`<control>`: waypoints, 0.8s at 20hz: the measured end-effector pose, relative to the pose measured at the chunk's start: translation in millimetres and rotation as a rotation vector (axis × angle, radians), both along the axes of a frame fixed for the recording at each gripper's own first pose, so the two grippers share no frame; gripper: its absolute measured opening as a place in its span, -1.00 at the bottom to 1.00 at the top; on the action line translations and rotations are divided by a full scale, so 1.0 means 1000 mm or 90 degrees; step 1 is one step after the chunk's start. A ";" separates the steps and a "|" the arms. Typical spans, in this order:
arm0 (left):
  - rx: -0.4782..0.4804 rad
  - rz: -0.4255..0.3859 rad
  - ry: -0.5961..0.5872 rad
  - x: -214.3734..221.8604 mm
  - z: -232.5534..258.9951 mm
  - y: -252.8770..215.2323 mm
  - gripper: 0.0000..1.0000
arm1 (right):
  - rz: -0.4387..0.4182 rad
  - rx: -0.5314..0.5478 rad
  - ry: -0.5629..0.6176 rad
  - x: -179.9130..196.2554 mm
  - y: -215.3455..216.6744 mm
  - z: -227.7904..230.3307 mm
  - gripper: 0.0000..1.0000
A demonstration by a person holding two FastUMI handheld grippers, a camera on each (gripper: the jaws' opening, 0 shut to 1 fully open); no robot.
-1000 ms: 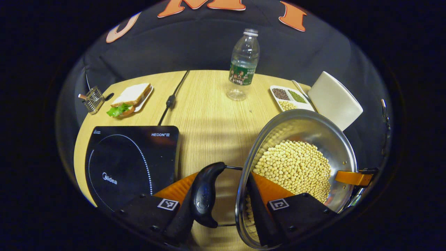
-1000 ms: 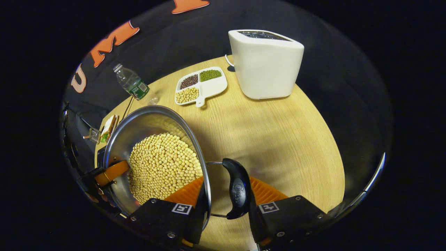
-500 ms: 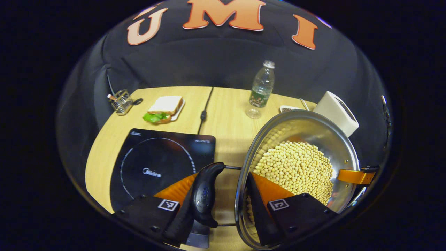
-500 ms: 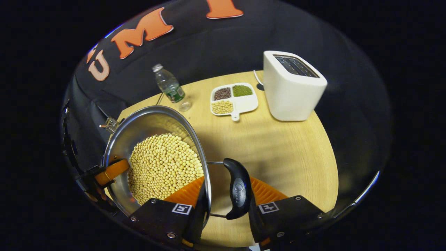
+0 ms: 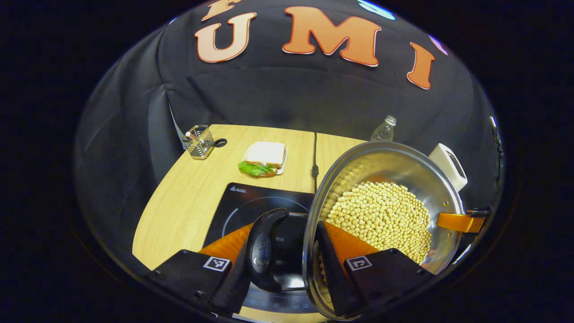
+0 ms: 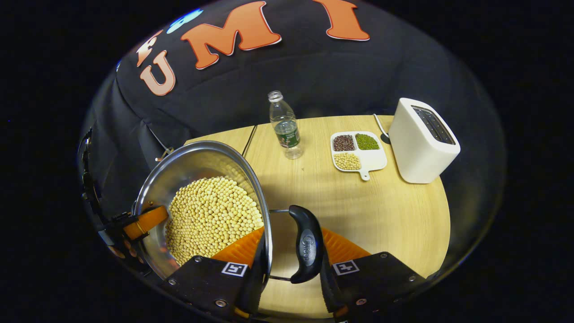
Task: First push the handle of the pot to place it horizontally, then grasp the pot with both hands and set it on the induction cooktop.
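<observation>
left gripper view: pot (image 5: 385, 215) handle (image 5: 264, 249) and rim clenched between fingers (image 5: 224, 244), above cooktop (image 5: 251, 202).

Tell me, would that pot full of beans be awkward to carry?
Probably heavy: the pot is piled with loose beans, which could shift or spill if it tilts. Its polished steel looks slippery, so gripping each black handle seems wise.

On the desk (image 6: 358, 215) there is one pot (image 6: 179, 170), one induction cooktop (image 5: 242, 202), one water bottle (image 6: 285, 128) and one toaster (image 6: 421, 143). There is also one sandwich (image 5: 264, 158), one wire basket (image 5: 200, 142) and one divided dish (image 6: 358, 150) with three kinds of beans. Two hand-held grippers are present, left (image 5: 287, 260) and right (image 6: 291, 262).
</observation>
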State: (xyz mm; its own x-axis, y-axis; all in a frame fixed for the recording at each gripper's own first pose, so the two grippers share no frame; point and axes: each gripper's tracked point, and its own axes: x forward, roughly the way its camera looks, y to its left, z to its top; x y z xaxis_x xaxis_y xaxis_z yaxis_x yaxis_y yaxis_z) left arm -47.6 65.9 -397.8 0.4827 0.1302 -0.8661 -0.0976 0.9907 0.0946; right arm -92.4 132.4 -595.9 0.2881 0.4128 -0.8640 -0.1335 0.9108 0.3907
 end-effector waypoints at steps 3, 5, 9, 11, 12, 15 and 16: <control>-0.002 -0.001 0.000 0.016 -0.001 0.032 0.58 | 0.007 -0.005 0.003 -0.002 0.000 -0.001 0.10; -0.005 0.000 0.001 0.021 -0.010 0.050 0.57 | 0.010 -0.009 0.004 0.000 -0.003 0.000 0.10; -0.014 0.002 0.013 0.027 -0.029 0.050 0.57 | 0.017 -0.020 0.008 0.001 -0.005 0.002 0.10; -0.015 0.002 0.016 0.031 -0.037 0.044 0.58 | 0.017 -0.023 0.009 0.001 -0.005 0.003 0.10; -0.016 0.001 0.018 0.030 -0.035 0.042 0.56 | 0.015 -0.024 0.009 0.001 -0.005 0.003 0.10; -0.019 -0.005 0.016 0.031 -0.037 0.040 0.56 | 0.009 -0.028 0.011 -0.001 -0.005 0.004 0.10; -0.023 -0.006 0.018 0.032 -0.037 0.038 0.58 | 0.007 -0.031 0.012 0.000 -0.006 0.004 0.10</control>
State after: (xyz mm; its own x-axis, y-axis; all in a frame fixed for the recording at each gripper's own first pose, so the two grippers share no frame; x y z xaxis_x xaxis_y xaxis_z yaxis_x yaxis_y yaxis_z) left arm -15.1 103.9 -434.8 0.4593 0.0949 -0.8832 -0.0865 0.9943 0.0618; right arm -92.9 126.7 -591.9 0.2674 0.3735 -0.8883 -0.1364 0.9272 0.3488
